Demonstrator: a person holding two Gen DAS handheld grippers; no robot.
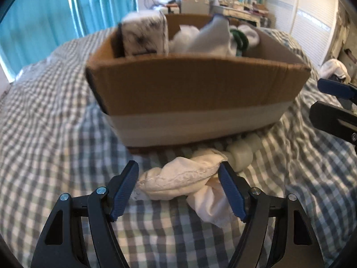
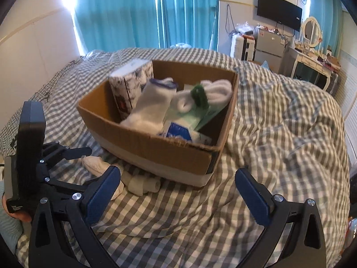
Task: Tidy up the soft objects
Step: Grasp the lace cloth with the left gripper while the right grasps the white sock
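My left gripper (image 1: 178, 192) released, jaws straddling the cream cloth bundle (image 1: 183, 178) near the cardboard box (image 1: 196, 93); right gripper (image 2: 178, 192) wide open, empty.

cardboard box (image 2: 160, 154) blocking ahead, checked bedspread (image 2: 279, 134) open to its right

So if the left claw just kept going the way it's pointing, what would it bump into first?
Most likely the crumpled white cloth lying on the checked bedspread; it already sits between the open left claw tips, in front of the cardboard box.
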